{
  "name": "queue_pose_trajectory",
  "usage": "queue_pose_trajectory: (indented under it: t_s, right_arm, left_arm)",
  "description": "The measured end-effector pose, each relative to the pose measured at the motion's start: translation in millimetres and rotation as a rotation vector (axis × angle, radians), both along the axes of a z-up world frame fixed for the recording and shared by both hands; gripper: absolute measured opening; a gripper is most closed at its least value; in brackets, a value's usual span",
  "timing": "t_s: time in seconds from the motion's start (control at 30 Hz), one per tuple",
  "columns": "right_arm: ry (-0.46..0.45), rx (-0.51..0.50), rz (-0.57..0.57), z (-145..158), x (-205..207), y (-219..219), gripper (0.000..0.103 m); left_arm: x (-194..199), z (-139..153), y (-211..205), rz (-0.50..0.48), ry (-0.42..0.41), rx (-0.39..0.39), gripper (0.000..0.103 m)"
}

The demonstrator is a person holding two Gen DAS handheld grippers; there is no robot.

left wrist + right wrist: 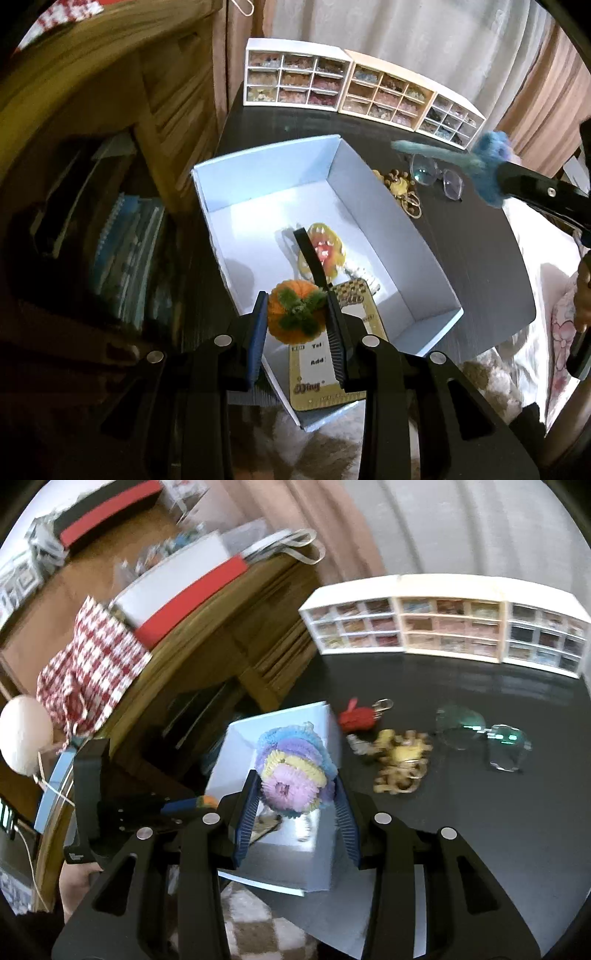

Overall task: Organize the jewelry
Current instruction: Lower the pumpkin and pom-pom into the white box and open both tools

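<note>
1. Low in the left wrist view, the left gripper [297,314] was clamped on an orange pompom charm [295,314] over the white box [424,258].
2. In the right wrist view's lower centre, the right gripper [295,790] squeezed a pastel fuzzy charm [291,764]; a beaded keychain [400,764] and 1 pair of glasses [480,738] lay right.

At the bottom of the frame the left claw [297,314] grips an orange pompom [295,314] over the white box [266,173] on the dark desk [472,251], while at the right edge the right claw [495,177] holds a blue fuzzy charm [484,162] near the glasses [439,177].
</note>
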State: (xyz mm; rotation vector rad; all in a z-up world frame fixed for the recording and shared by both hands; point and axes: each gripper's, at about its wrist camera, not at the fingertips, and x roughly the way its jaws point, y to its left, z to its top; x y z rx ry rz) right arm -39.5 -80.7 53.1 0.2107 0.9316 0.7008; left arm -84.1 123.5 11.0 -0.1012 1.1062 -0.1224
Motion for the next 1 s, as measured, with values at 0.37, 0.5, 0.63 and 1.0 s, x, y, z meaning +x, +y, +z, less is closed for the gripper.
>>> queue_pose_trajectory:
  t_s: [0.37, 0.5, 0.63, 1.0]
  right_arm:
    - [0.068, -0.168, 0.086, -53, 5, 73, 0.04]
    - [0.031, -0.267, 0.076, -60, 3, 86, 0.04]
    - [0.038, -0.307, 0.064, -69, 6, 89, 0.04]
    - [0.039, -0.303, 0.044, -75, 18, 91, 0.042]
  left_arm:
    - [-8, -5, 4, 0.01, 0.007, -0.013, 0.031]
    - [-7, -4, 3, 0.01, -0.001, -0.01, 0.031]
    - [-7, -4, 0, -0.006, -0.004, -0.023, 0.031]
    - [-8, -9, -11, -0.037, 0.009, -0.027, 0.031]
